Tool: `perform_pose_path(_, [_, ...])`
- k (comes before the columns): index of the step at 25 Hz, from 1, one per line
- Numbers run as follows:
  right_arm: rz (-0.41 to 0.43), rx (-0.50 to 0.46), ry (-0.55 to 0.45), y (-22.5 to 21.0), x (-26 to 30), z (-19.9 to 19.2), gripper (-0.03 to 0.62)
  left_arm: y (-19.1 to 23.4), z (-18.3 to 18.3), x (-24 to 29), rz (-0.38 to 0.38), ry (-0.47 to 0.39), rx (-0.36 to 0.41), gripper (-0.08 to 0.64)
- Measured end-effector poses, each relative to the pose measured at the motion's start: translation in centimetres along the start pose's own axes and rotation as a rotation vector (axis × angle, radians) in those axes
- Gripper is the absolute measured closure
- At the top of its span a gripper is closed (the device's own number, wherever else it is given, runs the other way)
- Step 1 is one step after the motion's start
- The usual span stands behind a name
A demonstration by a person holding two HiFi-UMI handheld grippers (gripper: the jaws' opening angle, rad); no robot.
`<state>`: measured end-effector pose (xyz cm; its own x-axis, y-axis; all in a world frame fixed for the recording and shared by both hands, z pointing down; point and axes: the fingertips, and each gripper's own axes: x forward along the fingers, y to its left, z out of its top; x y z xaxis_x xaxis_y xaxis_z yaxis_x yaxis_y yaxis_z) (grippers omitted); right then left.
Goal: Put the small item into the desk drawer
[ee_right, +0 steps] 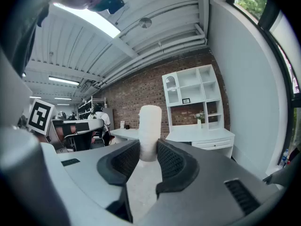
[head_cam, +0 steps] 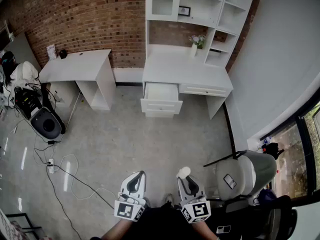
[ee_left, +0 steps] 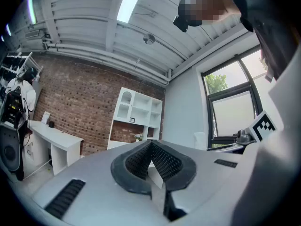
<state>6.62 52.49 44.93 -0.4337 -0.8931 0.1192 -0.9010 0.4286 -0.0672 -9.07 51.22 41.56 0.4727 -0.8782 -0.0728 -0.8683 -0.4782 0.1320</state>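
Small white cylinder [ee_right: 150, 126] stands upright between the right gripper's [ee_right: 148, 155] black ribbed pads, which press on its lower part. In the head view it shows at lower centre of the frame. The left gripper [ee_left: 151, 149] has its jaws closed tip to tip with nothing between them. The white desk drawer [head_cam: 161, 95] stands pulled open at upper centre, well apart from both grippers.
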Motion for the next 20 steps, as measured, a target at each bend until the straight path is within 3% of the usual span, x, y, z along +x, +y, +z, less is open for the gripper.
perform_pose_path(20, [0.019, 0.027, -0.009, -3.2, -0.6, 0.1, 0.460, -2.9, -0.7, 2.7, 0.002, 0.005, -0.002, 0.537])
